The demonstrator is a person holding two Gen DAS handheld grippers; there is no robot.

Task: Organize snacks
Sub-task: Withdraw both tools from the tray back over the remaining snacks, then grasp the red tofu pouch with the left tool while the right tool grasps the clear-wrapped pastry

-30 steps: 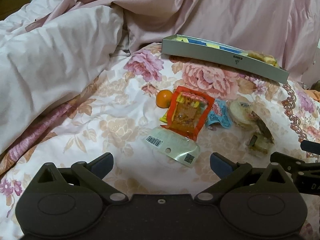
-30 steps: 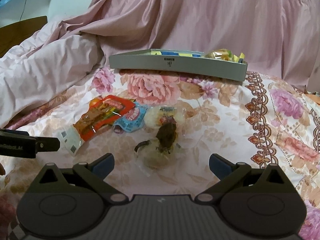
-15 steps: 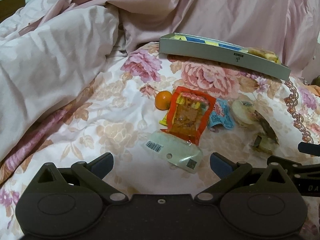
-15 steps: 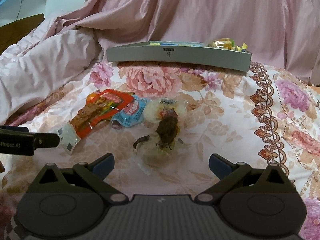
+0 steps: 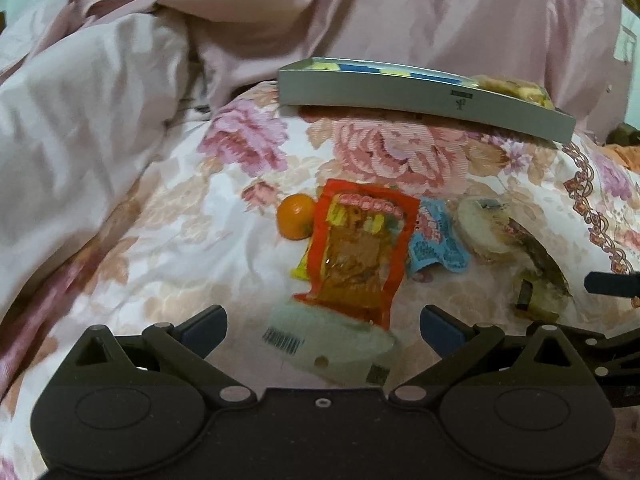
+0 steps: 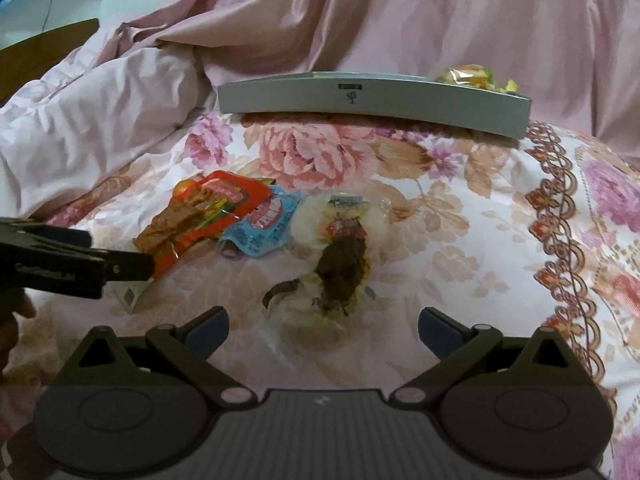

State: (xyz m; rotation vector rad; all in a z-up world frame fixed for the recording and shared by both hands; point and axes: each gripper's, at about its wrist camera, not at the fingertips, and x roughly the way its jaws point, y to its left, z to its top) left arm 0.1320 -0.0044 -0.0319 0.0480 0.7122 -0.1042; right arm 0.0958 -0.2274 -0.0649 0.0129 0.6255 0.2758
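Both fingers of the left gripper [image 5: 323,322] are spread wide, straddling the red snack packet [image 5: 360,252], whose long axis runs away toward the grey tray [image 5: 420,98]; right gripper [image 6: 323,322] likewise spread, empty

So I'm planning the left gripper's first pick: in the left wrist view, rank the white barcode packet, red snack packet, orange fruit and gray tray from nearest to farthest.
1. White barcode packet, lying between the open fingers of the left gripper.
2. Red snack packet, just beyond, overlapping the white packet's far edge.
3. Orange fruit, beside the red packet's far left corner.
4. Gray tray, at the back against the pink bedding.
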